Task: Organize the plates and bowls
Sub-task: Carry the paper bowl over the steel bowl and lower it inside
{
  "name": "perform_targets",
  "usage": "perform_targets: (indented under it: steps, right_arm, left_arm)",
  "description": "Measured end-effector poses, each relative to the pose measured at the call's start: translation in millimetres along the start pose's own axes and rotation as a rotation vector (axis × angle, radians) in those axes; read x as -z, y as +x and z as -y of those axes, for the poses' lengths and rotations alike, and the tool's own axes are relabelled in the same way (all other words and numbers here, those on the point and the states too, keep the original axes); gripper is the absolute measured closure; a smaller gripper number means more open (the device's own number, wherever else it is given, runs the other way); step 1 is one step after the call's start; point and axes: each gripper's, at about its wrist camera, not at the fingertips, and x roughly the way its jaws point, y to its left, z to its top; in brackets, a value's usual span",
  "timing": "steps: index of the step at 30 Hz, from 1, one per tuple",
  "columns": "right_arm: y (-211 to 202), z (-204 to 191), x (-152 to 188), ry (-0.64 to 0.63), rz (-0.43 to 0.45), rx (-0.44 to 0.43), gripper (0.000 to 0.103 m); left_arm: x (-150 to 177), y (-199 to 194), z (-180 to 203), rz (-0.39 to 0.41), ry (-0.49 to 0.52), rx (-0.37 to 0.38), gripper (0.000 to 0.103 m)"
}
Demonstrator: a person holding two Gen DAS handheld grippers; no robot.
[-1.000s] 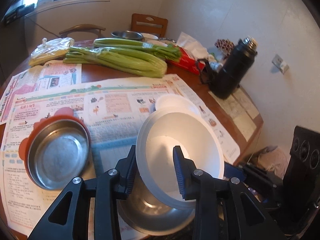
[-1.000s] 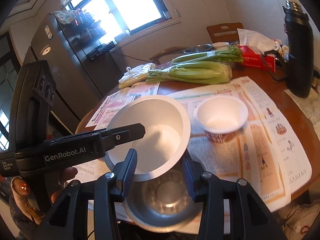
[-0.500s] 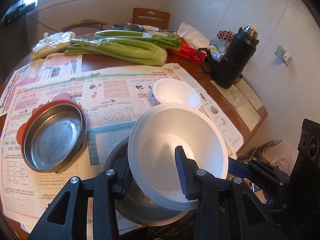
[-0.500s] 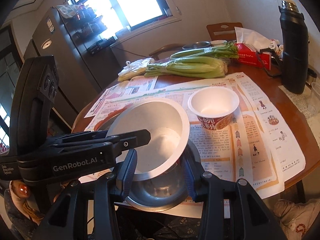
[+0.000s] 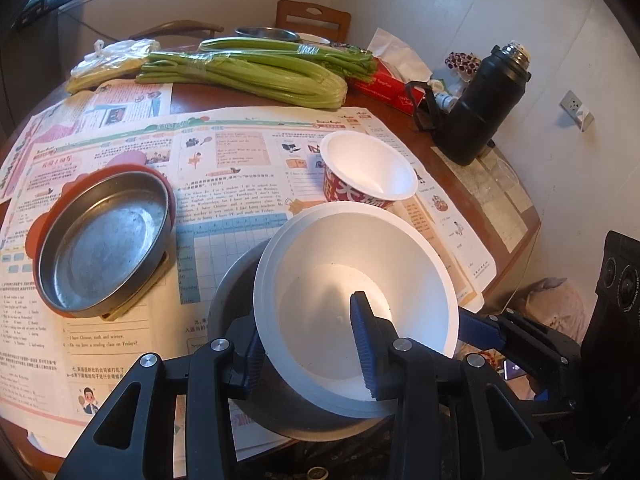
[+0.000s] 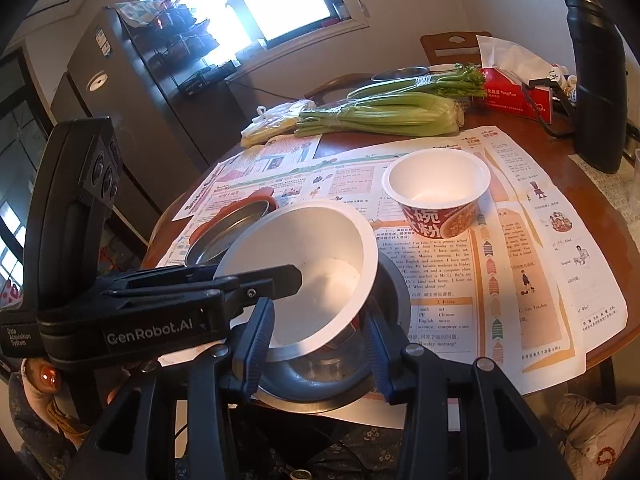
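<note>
My left gripper (image 5: 310, 344) is shut on the near rim of a white paper bowl (image 5: 356, 280), holding it tilted above a grey metal bowl (image 5: 236, 276) at the table's near edge. In the right wrist view the white bowl (image 6: 316, 256) hangs over the grey bowl (image 6: 394, 292), and my right gripper (image 6: 320, 344) stands around the grey bowl's near side with its jaws apart. A second paper bowl with a red printed side (image 5: 368, 168) stands upright beyond. A steel plate on an orange lid (image 5: 100, 240) lies to the left.
Newspaper (image 5: 224, 152) covers the round wooden table. Celery bunches (image 5: 248, 72), a red tissue box (image 5: 384, 84) and a black thermos (image 5: 480, 108) stand at the back. The table's right edge (image 5: 516, 248) is close. A fridge (image 6: 120, 92) stands left of the window.
The left gripper has lifted the white bowl and drawn it back toward the near edge. Both cameras have risen, so the red printed bowl now shows in full.
</note>
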Motion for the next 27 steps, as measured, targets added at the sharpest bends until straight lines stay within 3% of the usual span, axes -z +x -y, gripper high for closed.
perform_targets:
  steps: [27]
  right_arm:
    - [16.8, 1.1, 6.5, -0.031, -0.058, 0.014, 0.058]
  left_arm:
    - [8.9, 16.6, -5.4, -0.013, -0.015, -0.027, 0.064]
